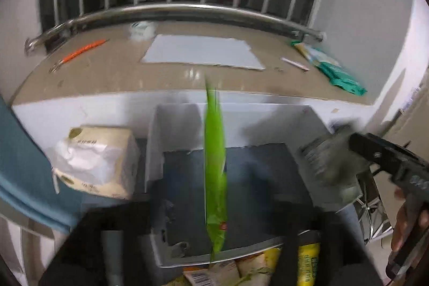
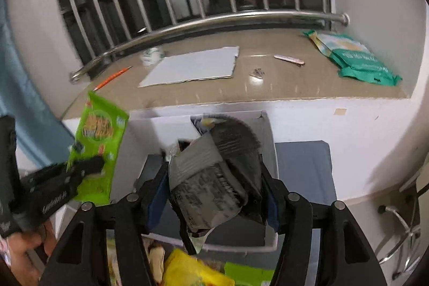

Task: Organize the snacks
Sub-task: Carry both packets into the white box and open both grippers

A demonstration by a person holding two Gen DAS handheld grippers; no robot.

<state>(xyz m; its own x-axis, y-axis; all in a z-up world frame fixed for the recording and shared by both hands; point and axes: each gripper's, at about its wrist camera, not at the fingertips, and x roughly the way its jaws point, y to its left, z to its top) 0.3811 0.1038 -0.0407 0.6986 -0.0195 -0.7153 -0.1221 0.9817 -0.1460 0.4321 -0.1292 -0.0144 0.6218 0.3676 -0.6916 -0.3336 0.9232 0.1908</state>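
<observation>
My left gripper is shut on a green snack packet, seen edge-on and held upright over a white open box. In the right wrist view the same green packet shows its printed face, with the left gripper clamped on it. My right gripper is shut on a grey-black snack packet above the white box. In the left wrist view that grey packet hangs from the right gripper at the box's right side.
Loose yellow and beige snack packets lie in front of the box. A tissue pack sits to its left. On the brown ledge are a white sheet, an orange pen and a teal bag. Steel window bars stand behind.
</observation>
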